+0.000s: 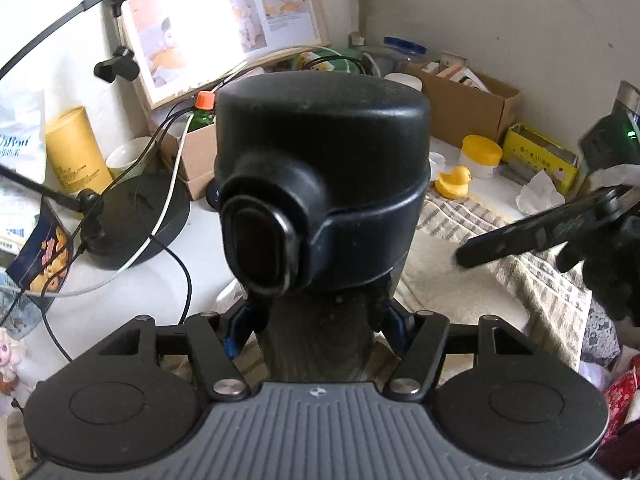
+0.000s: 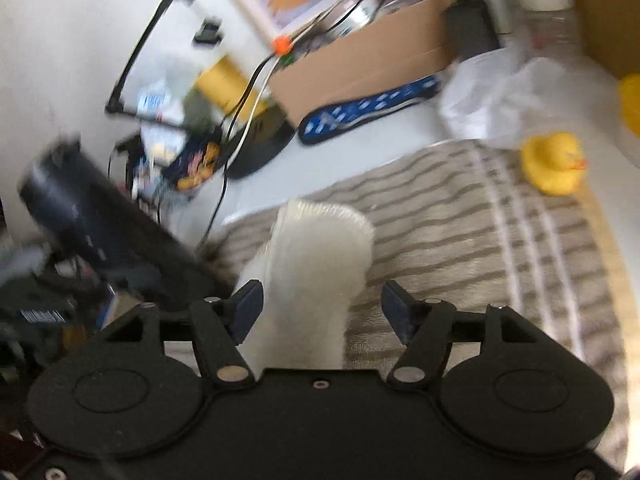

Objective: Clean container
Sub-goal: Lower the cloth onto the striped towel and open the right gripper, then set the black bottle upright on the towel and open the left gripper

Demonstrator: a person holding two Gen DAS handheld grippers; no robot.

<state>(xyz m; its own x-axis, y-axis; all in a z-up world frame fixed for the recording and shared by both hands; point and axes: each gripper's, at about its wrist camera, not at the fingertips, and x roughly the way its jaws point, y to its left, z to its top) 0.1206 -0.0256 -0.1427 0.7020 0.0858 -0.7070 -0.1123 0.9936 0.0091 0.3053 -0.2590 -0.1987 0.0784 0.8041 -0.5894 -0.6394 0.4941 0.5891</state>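
A black container (image 1: 320,184) with a wide lid and a round spout fills the middle of the left wrist view. My left gripper (image 1: 316,320) is shut on its body just below the lid. In the right wrist view the same container (image 2: 80,216) shows blurred at the left, tilted. My right gripper (image 2: 322,300) stands open with a white cloth (image 2: 316,256) upright between its jaws. The left pad is next to the cloth and the right pad is clear of it. One right-gripper finger (image 1: 520,236) and a dark gloved hand (image 1: 608,272) show at the right of the left wrist view.
A striped towel (image 2: 480,240) covers the work surface, with a yellow rubber duck (image 2: 554,164) on it. A black lamp base (image 1: 136,220) with cables, a yellow canister (image 1: 76,152), cardboard boxes (image 1: 464,104), a yellow-lidded jar (image 1: 482,156) and a plastic bag (image 2: 512,96) crowd the back.
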